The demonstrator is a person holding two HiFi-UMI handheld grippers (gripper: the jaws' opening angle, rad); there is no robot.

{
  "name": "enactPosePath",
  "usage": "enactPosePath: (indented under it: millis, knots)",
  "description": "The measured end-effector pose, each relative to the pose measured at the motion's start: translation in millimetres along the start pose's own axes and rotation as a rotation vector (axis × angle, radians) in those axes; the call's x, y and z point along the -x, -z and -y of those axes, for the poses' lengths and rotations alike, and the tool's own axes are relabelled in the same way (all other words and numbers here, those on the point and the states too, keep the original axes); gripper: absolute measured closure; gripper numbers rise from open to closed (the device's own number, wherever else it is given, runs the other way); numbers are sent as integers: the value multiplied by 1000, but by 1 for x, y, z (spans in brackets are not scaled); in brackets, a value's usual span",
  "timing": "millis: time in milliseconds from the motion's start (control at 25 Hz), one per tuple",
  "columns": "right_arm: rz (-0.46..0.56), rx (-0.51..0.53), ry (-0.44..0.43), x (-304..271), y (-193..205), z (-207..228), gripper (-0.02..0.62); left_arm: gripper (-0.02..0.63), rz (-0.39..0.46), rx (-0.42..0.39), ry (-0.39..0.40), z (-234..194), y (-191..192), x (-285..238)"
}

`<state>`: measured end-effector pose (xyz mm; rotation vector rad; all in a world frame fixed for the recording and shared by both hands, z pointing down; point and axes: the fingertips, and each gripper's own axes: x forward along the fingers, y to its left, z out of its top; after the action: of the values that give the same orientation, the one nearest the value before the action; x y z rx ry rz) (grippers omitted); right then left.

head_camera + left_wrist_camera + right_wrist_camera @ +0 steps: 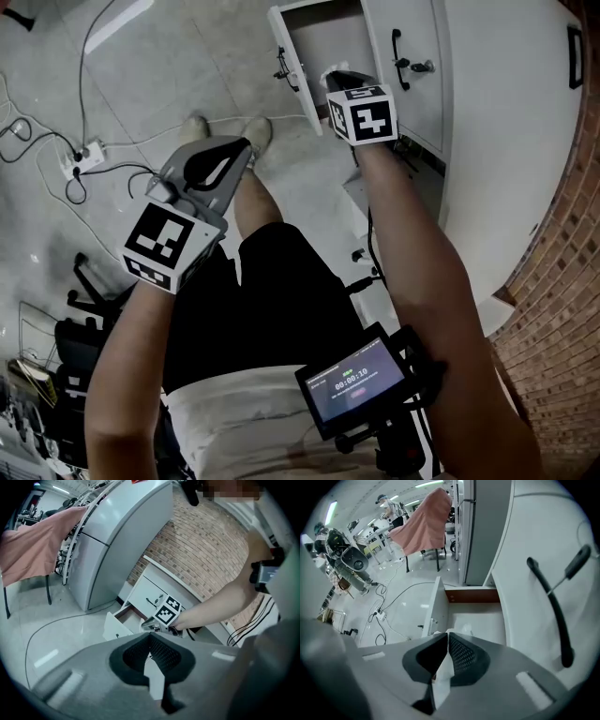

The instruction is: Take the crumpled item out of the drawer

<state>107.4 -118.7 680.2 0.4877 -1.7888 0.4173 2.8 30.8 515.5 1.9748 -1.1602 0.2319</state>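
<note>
The white drawer (289,56) of the low cabinet stands pulled open; its bare white inside (478,618) shows in the right gripper view. My right gripper (342,82) is at the drawer's mouth with its jaws closed. A bit of crumpled white paper (460,631) pokes out at the tips of the right gripper (448,635) and shows white through the slit between the jaws. My left gripper (242,155) hangs over the floor, away from the drawer, with its jaws closed and nothing in them. From the left gripper (150,638) I see the drawer (115,623) and the right gripper's marker cube (167,611).
Beside the drawer is a cabinet front with a black handle (555,606). A power strip and cables (84,159) lie on the floor at left. A brick wall (562,281) is on the right. A grey fridge (117,536) and a pink cloth (42,545) stand farther off.
</note>
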Motion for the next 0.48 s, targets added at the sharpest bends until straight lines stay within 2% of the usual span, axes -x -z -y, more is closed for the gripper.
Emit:
enactPosePath:
  millis: [480]
  knots:
    - [203, -61, -40, 79, -28, -45, 577, 601, -35, -65, 33, 12, -19, 30]
